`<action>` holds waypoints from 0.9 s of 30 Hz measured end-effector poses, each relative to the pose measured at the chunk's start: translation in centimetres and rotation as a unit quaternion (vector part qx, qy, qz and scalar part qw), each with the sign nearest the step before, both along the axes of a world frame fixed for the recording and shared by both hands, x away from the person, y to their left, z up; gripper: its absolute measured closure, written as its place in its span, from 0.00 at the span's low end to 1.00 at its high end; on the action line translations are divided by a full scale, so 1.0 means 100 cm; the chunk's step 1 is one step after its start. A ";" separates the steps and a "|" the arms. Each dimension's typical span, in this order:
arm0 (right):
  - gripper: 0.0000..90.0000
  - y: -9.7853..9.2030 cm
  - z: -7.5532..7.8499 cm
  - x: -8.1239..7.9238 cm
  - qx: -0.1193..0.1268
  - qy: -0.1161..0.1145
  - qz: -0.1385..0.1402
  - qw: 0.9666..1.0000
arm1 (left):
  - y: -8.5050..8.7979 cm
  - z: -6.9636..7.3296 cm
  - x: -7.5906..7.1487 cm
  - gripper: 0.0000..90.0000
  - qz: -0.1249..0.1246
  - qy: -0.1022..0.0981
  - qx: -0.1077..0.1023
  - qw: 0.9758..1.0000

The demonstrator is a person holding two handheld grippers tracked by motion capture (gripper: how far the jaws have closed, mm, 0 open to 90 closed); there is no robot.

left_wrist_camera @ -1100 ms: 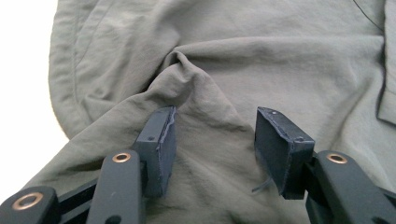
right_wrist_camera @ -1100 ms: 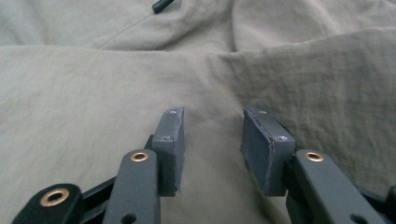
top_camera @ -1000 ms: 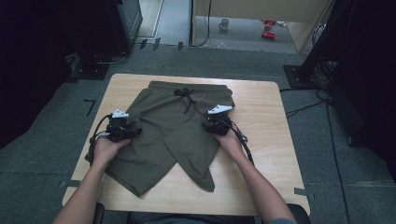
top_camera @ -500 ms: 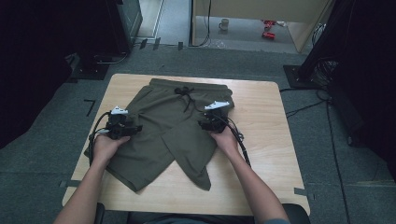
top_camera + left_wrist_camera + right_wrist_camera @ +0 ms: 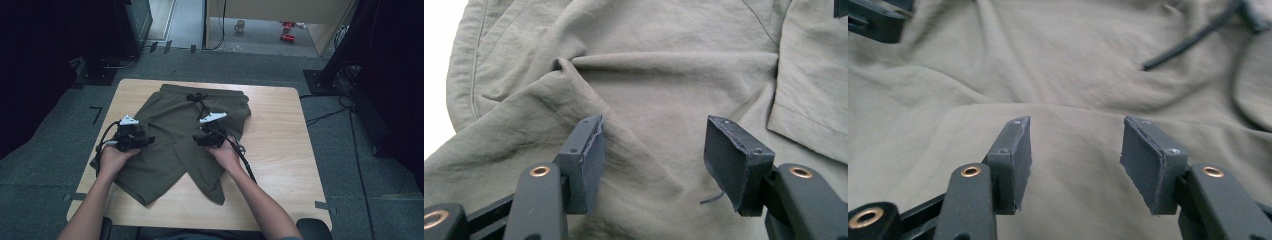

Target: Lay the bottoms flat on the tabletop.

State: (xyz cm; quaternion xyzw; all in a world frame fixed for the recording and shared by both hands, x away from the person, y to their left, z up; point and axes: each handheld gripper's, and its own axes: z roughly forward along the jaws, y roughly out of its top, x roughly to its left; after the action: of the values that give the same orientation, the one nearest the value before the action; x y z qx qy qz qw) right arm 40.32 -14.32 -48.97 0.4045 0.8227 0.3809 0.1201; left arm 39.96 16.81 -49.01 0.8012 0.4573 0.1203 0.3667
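Olive green shorts (image 5: 170,130) lie on the wooden table (image 5: 285,150), waistband at the far side, with a black drawstring (image 5: 199,100). One leg lies folded across the other toward the near edge. My left gripper (image 5: 146,142) rests over the shorts' left side, my right gripper (image 5: 199,140) over their middle. In the left gripper view the left gripper (image 5: 654,132) stands open above wrinkled shorts (image 5: 659,75). In the right gripper view the right gripper (image 5: 1075,130) is open over smooth shorts (image 5: 1073,75), drawstring (image 5: 1188,37) beyond. Both jaws have just been opening, gripping no cloth.
A black cable (image 5: 246,162) trails from the right gripper over the table. Bare wood shows right of the shorts and along the near edge. Dark equipment stands (image 5: 345,60) flank the table. A mug (image 5: 240,25) sits on the far floor.
My right hand has moved left toward the middle of the shorts, carrying their right side over. Both grippers' jaws stand wider. The left hand has stayed put.
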 end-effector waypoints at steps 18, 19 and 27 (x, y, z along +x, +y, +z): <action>0.47 0.043 -0.016 -0.008 -0.021 0.013 0.037 0.999 | -0.002 -0.004 0.001 0.46 -0.003 0.002 0.008 1.000; 0.48 0.044 -0.016 -0.008 -0.022 0.013 0.037 0.999 | -0.002 -0.005 0.001 0.46 -0.003 0.001 0.008 1.000; 0.63 0.046 -0.021 -0.011 -0.042 -0.019 0.040 0.998 | -0.002 -0.006 0.001 0.45 -0.001 0.004 0.014 1.000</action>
State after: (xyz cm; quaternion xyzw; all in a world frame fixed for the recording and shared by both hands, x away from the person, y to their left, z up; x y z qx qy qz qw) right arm 39.17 -9.72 -51.11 0.3586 0.8512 0.3578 0.1370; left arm 40.10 16.65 -49.57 0.8074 0.4560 0.1232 0.3536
